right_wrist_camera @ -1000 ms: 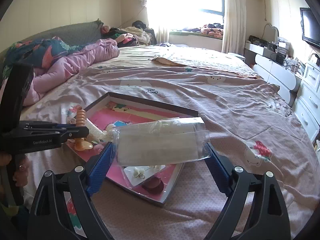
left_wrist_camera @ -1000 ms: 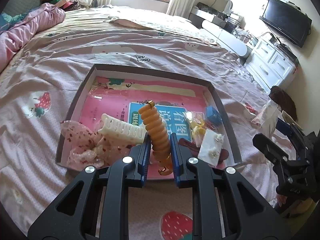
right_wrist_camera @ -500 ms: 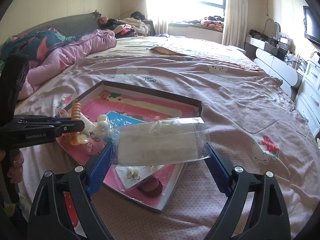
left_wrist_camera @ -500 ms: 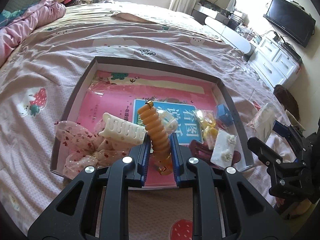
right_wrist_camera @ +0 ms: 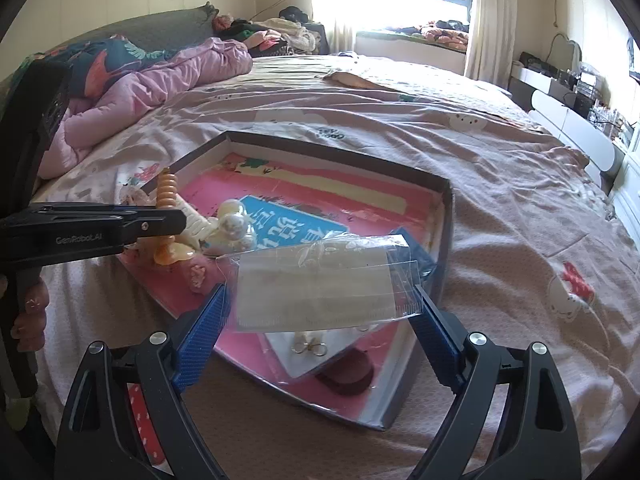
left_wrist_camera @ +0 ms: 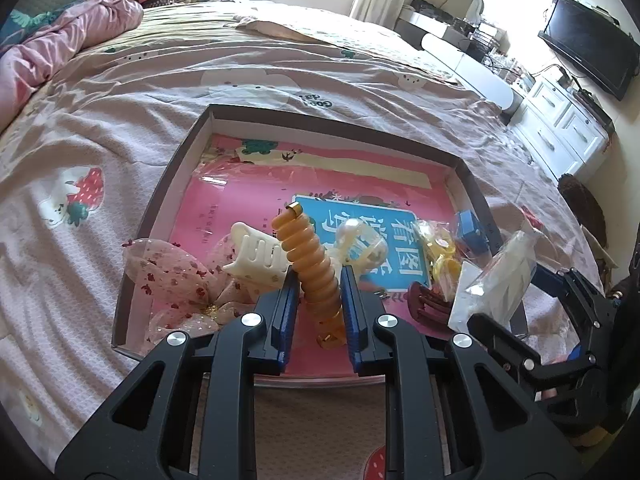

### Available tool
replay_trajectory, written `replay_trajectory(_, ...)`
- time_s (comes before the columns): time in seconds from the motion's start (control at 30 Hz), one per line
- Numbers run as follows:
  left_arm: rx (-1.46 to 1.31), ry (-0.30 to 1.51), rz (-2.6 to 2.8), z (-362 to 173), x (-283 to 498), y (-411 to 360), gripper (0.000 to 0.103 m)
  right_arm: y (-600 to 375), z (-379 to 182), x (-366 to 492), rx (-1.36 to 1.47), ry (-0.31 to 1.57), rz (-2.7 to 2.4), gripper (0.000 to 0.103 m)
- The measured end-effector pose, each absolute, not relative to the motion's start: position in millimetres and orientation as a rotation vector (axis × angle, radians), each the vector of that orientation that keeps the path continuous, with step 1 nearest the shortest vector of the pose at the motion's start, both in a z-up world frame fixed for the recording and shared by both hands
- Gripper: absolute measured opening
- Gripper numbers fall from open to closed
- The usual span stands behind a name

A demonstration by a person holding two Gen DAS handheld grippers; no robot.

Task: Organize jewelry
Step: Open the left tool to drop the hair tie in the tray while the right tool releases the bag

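Several hair clips (left_wrist_camera: 256, 254) beside tray (left_wrist_camera: 160, 196)

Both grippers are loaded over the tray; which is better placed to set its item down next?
Probably left: the left gripper holds the orange coil over bare tray floor; the right gripper's packet hangs over other items.

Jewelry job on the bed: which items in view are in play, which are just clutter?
In play:
- orange spiral hair tie, in left hand-held gripper
- clear packet, in right hand-held gripper
- tray
- white claw clip
- earring card

Lying about:
- pink quilt
- TV
- white dresser
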State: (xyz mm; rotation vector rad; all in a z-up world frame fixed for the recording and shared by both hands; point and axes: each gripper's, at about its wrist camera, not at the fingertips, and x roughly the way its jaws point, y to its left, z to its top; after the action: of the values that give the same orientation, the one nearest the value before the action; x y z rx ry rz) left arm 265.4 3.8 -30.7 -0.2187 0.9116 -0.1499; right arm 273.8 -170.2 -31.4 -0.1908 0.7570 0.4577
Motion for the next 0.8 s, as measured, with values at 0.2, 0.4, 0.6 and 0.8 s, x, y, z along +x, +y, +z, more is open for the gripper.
replay_trajectory(0.2,-0.221,0.914,-0.151,-31,266,4,0.013,-166,-34,271,-0.185,0.769,0.468,0.087)
replay_trajectory(0.4,-0.219,0.914,-0.152,-32,266,4,0.022,-165,-35,266,-0.172,0.783,0.474,0.093)
replay_trajectory(0.6,-0.214,0.894,-0.159,-24,256,0,0.04,-177,-26,253,-0.144,0.768,0.459,0.093)
replay_trajectory(0.8,-0.207,0.855,-0.164,-6,240,-6,0.051,-193,-17,231,-0.121,0.753,0.442,0.095)
